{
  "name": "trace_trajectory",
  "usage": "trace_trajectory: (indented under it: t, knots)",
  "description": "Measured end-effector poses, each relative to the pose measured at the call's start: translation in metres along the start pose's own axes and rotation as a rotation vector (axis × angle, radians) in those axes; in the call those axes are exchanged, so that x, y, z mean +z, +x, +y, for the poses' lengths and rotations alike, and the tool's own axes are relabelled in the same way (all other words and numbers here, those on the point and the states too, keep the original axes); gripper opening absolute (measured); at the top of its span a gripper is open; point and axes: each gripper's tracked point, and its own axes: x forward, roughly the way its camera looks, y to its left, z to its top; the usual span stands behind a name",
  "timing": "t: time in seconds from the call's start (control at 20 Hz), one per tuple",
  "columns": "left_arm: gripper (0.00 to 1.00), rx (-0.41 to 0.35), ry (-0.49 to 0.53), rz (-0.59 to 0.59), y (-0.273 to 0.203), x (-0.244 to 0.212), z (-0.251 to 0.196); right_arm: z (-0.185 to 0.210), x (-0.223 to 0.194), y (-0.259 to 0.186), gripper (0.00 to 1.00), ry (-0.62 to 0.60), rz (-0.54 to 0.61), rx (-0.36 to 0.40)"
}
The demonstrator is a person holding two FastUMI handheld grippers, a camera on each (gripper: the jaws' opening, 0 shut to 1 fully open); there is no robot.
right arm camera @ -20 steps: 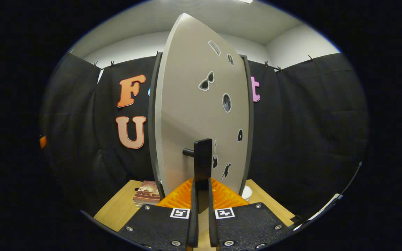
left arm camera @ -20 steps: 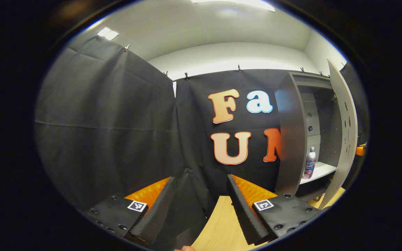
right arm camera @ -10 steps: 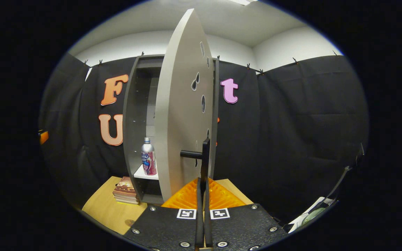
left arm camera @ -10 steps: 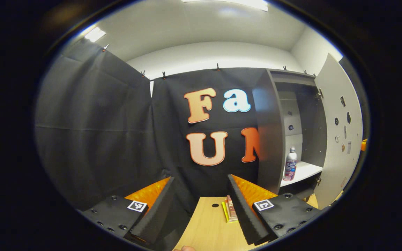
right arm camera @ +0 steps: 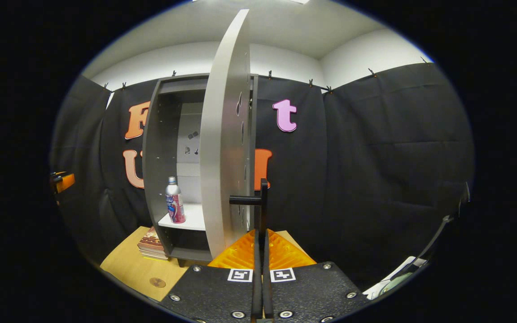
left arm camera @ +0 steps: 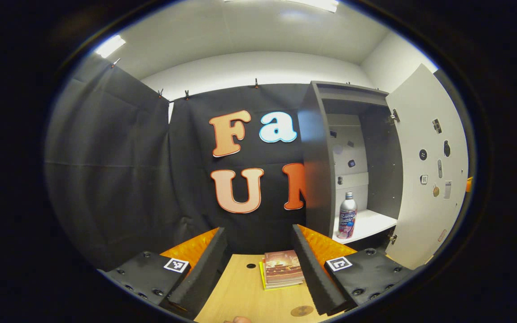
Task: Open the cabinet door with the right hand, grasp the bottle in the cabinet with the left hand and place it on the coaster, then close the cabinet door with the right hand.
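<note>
A grey cabinet (left arm camera: pixel 314 161) stands against the back wall with its door (left arm camera: pixel 424 179) swung wide. A silver bottle (left arm camera: pixel 347 215) with a pink label stands upright on the white shelf (left arm camera: pixel 370 223). My left gripper (left arm camera: pixel 258 262) is open over the wooden table, well short of the bottle. In the right gripper view, my right gripper (right arm camera: pixel 262 251) is shut on the door's black handle (right arm camera: pixel 258 202); the door (right arm camera: pixel 225 148) is edge-on, and the bottle (right arm camera: pixel 174 206) shows left of it. A small round brown coaster (right arm camera: pixel 157 282) lies on the table; the same coaster (left arm camera: pixel 302 310) sits near my left gripper's right finger.
A stack of books (left arm camera: pixel 282 268) lies on the wooden table (left arm camera: pixel 240 296) in front of the cabinet's left side. A small hole (left arm camera: pixel 251 265) is in the tabletop. Black cloth walls surround the booth. The left gripper (right arm camera: pixel 61 181) shows at the far left of the right gripper view.
The door has swung further open with my right gripper on its handle. The left gripper view has turned toward the cabinet, bringing the bottle, the books and the coaster into sight.
</note>
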Motion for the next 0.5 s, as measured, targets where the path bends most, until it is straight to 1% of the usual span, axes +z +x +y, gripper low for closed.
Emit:
trace_trajectory:
  t: [0.3, 0.35, 0.5]
  knots:
    - [0.94, -0.057, -0.018, 0.001, 0.028, -0.003, -0.082, -0.026, -0.001, 0.006, 0.0, 0.037, 0.008, 0.058]
    - [0.95, -0.068, -0.024, 0.0, 0.032, -0.005, -0.095, -0.031, -0.002, 0.003, 0.02, 0.043, 0.013, 0.063]
    - [0.94, -0.111, -0.042, 0.003, 0.047, -0.007, -0.141, -0.044, -0.012, -0.005, 0.05, 0.027, 0.033, 0.071]
